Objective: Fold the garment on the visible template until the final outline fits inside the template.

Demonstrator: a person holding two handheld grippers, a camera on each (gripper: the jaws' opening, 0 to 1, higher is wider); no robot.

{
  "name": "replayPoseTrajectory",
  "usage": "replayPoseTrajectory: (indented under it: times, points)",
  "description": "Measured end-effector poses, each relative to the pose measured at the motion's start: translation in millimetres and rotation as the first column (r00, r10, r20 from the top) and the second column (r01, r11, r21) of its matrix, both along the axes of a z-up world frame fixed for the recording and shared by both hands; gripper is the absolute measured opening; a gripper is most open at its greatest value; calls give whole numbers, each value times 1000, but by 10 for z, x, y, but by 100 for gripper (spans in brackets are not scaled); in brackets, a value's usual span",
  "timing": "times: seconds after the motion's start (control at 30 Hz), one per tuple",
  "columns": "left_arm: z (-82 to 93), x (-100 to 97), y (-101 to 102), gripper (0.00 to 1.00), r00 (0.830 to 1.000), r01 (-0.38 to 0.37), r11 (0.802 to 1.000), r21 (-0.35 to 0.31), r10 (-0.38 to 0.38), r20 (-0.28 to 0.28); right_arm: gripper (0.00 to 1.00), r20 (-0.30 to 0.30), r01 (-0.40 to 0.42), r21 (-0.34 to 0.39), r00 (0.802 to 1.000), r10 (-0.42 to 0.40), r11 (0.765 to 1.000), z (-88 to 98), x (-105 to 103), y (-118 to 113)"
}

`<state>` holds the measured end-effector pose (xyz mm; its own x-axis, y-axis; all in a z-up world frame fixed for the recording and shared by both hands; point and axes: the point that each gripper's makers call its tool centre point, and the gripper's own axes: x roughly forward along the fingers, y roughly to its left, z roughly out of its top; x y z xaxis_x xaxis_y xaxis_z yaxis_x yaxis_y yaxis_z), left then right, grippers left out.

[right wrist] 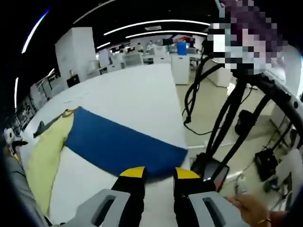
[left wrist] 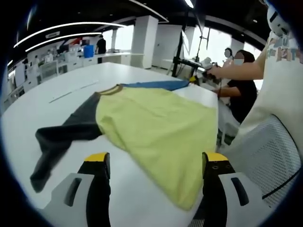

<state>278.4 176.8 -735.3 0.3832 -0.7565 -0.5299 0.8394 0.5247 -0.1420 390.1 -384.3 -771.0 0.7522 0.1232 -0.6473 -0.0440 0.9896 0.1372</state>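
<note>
A garment lies spread on the white table (left wrist: 132,71). Its yellow-green body (left wrist: 156,127) faces me, with a dark grey sleeve (left wrist: 61,137) stretched left and a blue sleeve (left wrist: 156,85) reaching away. My left gripper (left wrist: 156,161) is open with its jaws wide apart, and the garment's near hem lies between them. In the right gripper view the blue sleeve (right wrist: 118,142) lies flat near the table's edge. My right gripper (right wrist: 159,174) is open with a narrow gap, its tips at the sleeve's cuff edge. The right gripper (left wrist: 201,71) also shows at the far end of the blue sleeve.
A thin line (left wrist: 73,92) runs across the table beyond the grey sleeve. A seated person in black (left wrist: 241,94) and a mesh chair (left wrist: 279,156) are off the table's right side. A black stand (right wrist: 227,118) with cables stands on the floor past the table edge (right wrist: 177,118).
</note>
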Motion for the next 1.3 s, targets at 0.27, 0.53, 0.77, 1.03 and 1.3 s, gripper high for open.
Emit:
replayPoseTrajectory:
  times: [0.27, 0.53, 0.77, 1.03, 1.3]
  points:
    - [-11, -16, 44, 76, 1000, -11, 1000, 9, 11, -4, 25, -27, 98, 31, 995, -97, 995, -93, 9, -14]
    - [-33, -23, 56, 76, 1000, -10, 1000, 21, 10, -10, 16, -48, 52, -23, 997, -53, 998, -148, -10, 31]
    - [-34, -16, 43, 75, 1000, -6, 1000, 25, 6, -12, 1, -42, -25, -101, 999, 21, 995, -122, 22, 81]
    - [-13, 1, 39, 75, 1000, -1, 1000, 27, 1, -7, 0, -24, -45, -92, 999, 43, 995, -34, 53, 127]
    - [-11, -2, 22, 75, 1000, 9, 1000, 26, -9, -2, 0, -3, -79, -62, 997, 79, 995, 60, 126, 291]
